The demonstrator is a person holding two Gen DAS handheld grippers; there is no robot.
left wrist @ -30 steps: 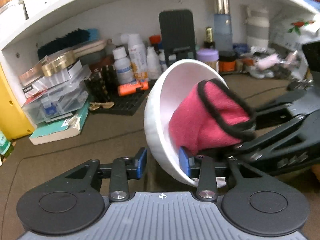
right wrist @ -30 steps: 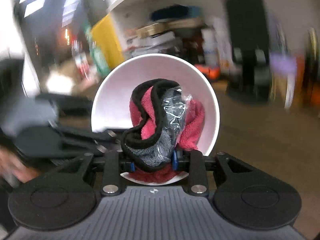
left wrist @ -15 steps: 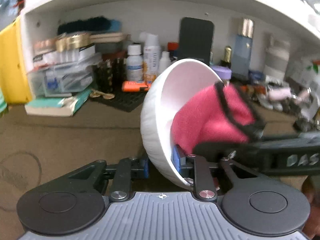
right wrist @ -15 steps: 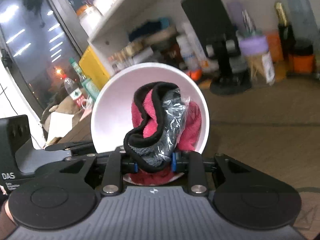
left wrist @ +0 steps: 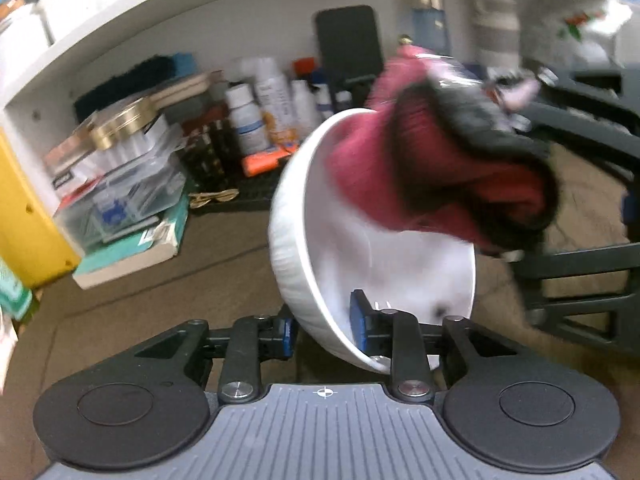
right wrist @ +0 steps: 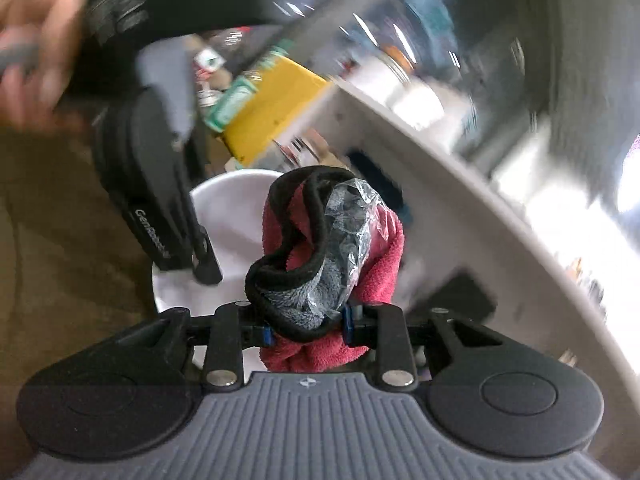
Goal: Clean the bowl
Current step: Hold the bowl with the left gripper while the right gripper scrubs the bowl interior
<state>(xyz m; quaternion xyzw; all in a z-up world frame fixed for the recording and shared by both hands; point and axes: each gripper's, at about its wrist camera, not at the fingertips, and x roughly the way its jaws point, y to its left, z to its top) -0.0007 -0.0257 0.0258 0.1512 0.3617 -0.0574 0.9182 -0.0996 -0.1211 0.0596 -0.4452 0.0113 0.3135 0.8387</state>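
I see the white bowl (left wrist: 316, 248) held tilted above the brown surface (left wrist: 168, 280), its mouth turned up and to the right toward my right hand-held gripper (right wrist: 306, 330). My left hand-held gripper (left wrist: 323, 330) is narrowed onto the bowl's lower rim, one blue pad inside the wall and one outside. My right one is clamped on a bunched red cloth (right wrist: 376, 264) with black trim, which lies across the bowl's upper rim, partly inside. Bottles (left wrist: 272, 100) crowd the shelf (left wrist: 120, 20) behind.
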